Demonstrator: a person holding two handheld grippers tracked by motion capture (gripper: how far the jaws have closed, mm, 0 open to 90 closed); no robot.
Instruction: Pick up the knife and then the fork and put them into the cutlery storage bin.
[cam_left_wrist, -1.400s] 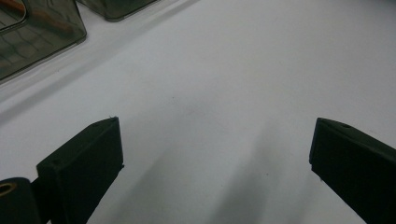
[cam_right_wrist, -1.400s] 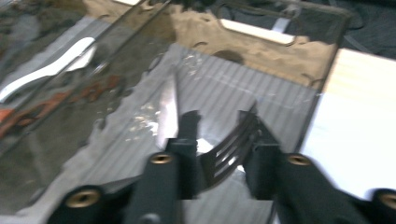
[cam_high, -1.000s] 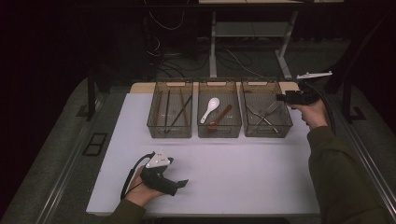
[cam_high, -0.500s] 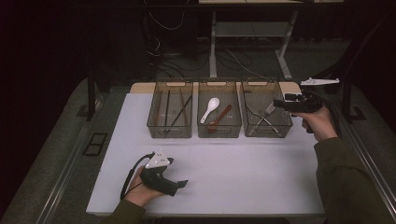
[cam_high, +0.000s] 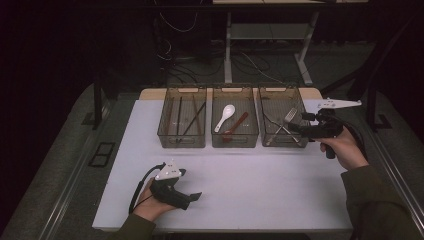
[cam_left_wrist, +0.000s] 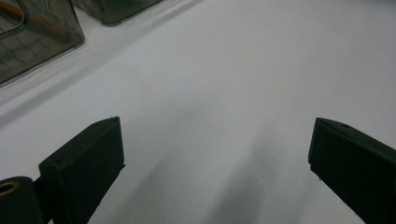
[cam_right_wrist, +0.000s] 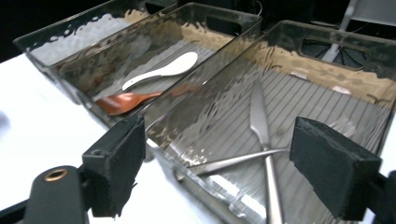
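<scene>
A: Nearest to us, our left gripper (cam_high: 196, 196) lies low on the white table (cam_high: 260, 185), its jaws spread wide with only bare tabletop between them.

B: Agreed, we hold nothing there. Farther out, our right gripper (cam_high: 291, 127) hangs at the right bin's (cam_high: 299, 107) near right side. Its jaws have just been opening and now stand wide apart, with nothing between the pads.

A: Looking along those jaws, we see the forks (cam_right_wrist: 261, 140) lying crossed on the ribbed floor of that bin, apart from the pads.

B: In the middle bin (cam_high: 235, 91) beside it we see a white spoon (cam_high: 224, 117) and a reddish-brown spoon (cam_high: 235, 128), lying side by side.

A: And the left bin (cam_high: 182, 92) holds dark chopsticks (cam_high: 190, 119). All three bins stand in a row along the table's far edge.
</scene>
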